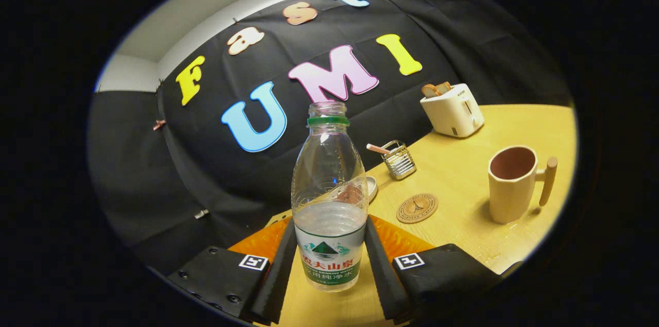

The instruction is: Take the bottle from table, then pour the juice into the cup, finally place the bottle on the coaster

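Clear bottle (329,198) with no cap stands on the yellow surface (463,172) between the tongs (329,260), both fingers pressed on its sides.
Its body hides part of a small dish (370,188) behind it. Further right lie the round coaster (417,208), a wire rack (399,158), the toaster (453,109) and the cup (512,183).

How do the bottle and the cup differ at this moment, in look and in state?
The bottle is clear plastic with a label, partly filled; the cup is opaque cream and handled, its contents hard to judge. The bottle sits between the gripper fingers, which close on its sides; the cup stands free on the table, beyond the coaster. Both are upright and open-topped.
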`<action>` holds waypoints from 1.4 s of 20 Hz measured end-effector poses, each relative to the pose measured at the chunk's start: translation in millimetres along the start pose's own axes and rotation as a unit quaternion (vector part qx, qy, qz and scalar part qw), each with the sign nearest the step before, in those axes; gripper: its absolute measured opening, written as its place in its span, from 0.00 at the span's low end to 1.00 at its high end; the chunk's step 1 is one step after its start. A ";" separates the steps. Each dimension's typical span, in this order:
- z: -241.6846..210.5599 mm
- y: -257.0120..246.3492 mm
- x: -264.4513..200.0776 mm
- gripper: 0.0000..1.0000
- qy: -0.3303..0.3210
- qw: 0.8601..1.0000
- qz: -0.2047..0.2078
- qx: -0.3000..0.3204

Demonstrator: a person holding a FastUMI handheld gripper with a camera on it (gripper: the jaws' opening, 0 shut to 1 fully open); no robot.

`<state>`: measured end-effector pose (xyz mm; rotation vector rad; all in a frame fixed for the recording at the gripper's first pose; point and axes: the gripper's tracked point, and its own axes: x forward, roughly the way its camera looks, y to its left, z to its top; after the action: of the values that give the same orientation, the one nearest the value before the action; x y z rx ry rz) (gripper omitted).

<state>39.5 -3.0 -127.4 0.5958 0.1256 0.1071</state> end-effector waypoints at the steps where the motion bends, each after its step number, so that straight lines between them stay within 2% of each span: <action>1: 2.7 -4.8 -0.1 0.74 0.001 1.000 0.002 0.014; 5: 11.5 -24.2 1.8 0.74 0.001 0.995 0.009 0.097; 9: 16.3 -44.1 1.0 0.74 -0.011 0.986 -0.003 0.168; 16: 13.9 -66.7 -4.2 0.74 -0.034 0.950 -0.038 0.307; 28: 20.1 -95.4 -0.4 0.74 -0.048 0.911 -0.050 0.407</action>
<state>48.2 -92.6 -164.8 1.4277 0.1017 -0.0839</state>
